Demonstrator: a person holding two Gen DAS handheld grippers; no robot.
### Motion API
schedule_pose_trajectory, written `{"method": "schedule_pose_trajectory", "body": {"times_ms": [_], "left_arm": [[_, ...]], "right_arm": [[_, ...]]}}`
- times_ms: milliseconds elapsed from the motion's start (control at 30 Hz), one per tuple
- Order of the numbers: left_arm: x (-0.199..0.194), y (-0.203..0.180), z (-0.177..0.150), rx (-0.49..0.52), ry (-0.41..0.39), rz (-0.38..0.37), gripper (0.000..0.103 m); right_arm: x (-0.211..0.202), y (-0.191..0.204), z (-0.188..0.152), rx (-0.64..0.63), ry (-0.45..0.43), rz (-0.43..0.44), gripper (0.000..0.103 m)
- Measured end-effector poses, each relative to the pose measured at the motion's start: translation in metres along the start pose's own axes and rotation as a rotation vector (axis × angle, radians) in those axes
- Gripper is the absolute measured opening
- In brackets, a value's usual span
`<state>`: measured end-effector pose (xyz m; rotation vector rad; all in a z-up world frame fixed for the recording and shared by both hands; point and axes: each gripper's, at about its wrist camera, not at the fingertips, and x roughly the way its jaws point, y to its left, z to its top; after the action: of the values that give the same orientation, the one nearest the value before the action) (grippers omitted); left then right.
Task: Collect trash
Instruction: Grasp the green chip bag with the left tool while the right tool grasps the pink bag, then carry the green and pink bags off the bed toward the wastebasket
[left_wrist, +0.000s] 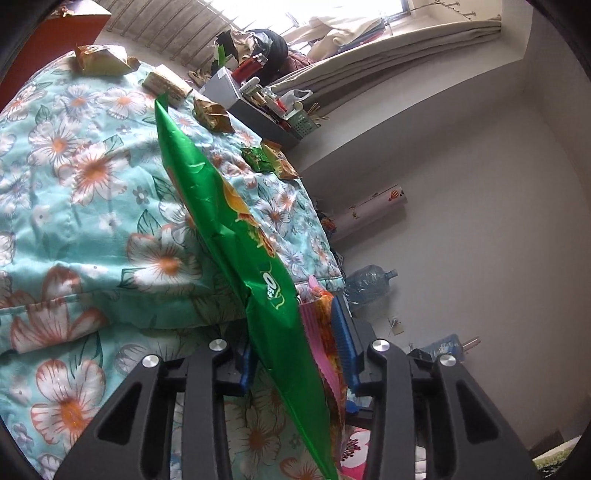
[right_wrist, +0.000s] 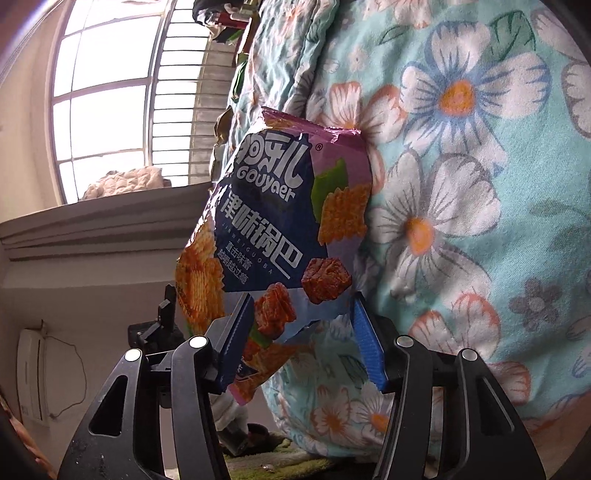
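Trash: left hand-held gripper (left_wrist: 297, 354) clamps green wrapper (left_wrist: 236, 236); right hand-held gripper (right_wrist: 303, 332) loosely brackets snack bag (right_wrist: 273, 229).

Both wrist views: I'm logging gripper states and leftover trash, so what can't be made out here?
- Left view: green bag hides whether the left gripper pads press it; its lower end is cut off by the frame edge.
- Right view: whether the right gripper pinches the snack bag; the bag covers the left pad's face.
- Left view: far wrappers on the quilt, too small to read.
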<state>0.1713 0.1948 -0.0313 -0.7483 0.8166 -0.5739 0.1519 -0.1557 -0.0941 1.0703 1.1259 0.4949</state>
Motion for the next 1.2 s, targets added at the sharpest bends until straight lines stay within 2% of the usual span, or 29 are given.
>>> {"method": "schedule_pose_trajectory", "body": {"times_ms": [67, 100, 167, 200, 233, 300, 433, 567, 667, 733, 900, 967, 1000, 1033, 1100, 1200], "left_arm": [[0.001, -0.006, 0.002, 0.034, -0.007, 0.019, 0.027], [0.002, -0.010, 0.002, 0.051, -0.010, 0.028, 0.024], [0.000, -0.016, 0.002, 0.086, -0.019, 0.039, 0.020], [-0.001, -0.020, 0.002, 0.103, -0.027, 0.044, 0.018], [-0.002, -0.024, 0.001, 0.120, -0.030, 0.050, 0.015], [-0.009, -0.033, 0.003, 0.156, -0.041, 0.076, 0.011], [-0.033, -0.050, 0.010, 0.229, -0.085, 0.118, 0.010], [-0.047, -0.072, 0.018, 0.327, -0.105, 0.168, 0.010], [-0.041, -0.091, 0.024, 0.382, -0.070, 0.163, 0.010], [-0.025, -0.102, 0.019, 0.416, -0.012, 0.154, 0.010], [0.049, -0.114, -0.008, 0.535, 0.157, 0.208, 0.009], [0.070, -0.116, -0.022, 0.584, 0.197, 0.233, 0.009], [0.079, -0.117, -0.028, 0.598, 0.217, 0.242, 0.009], [0.087, -0.117, -0.031, 0.600, 0.232, 0.241, 0.009], [0.096, -0.118, -0.036, 0.606, 0.251, 0.238, 0.008], [0.105, -0.124, -0.044, 0.641, 0.256, 0.260, 0.009]], "right_arm": [[-0.001, 0.004, 0.002, -0.007, -0.011, -0.010, 0.050], [-0.002, 0.004, 0.004, -0.002, -0.020, -0.005, 0.045], [-0.004, 0.003, 0.011, 0.014, -0.037, 0.000, 0.028], [-0.005, 0.001, 0.015, 0.022, -0.041, 0.002, 0.011], [-0.006, 0.001, 0.019, 0.031, -0.046, 0.003, 0.005], [-0.012, 0.004, 0.024, 0.025, -0.068, 0.009, 0.002], [-0.042, 0.031, 0.030, -0.119, -0.149, -0.059, 0.001], [-0.069, 0.066, 0.030, -0.312, -0.201, -0.192, 0.001], [-0.077, 0.084, 0.027, -0.407, -0.208, -0.240, 0.001], [-0.076, 0.088, 0.027, -0.425, -0.213, -0.248, 0.001], [-0.073, 0.074, 0.031, -0.394, -0.216, -0.166, 0.005], [-0.072, 0.067, 0.037, -0.365, -0.222, -0.128, 0.013], [-0.070, 0.064, 0.038, -0.345, -0.227, -0.117, 0.023], [-0.066, 0.061, 0.039, -0.333, -0.228, -0.105, 0.025], [-0.058, 0.056, 0.038, -0.324, -0.222, -0.121, 0.025], [-0.047, 0.049, 0.035, -0.321, -0.229, -0.195, 0.025]]}}
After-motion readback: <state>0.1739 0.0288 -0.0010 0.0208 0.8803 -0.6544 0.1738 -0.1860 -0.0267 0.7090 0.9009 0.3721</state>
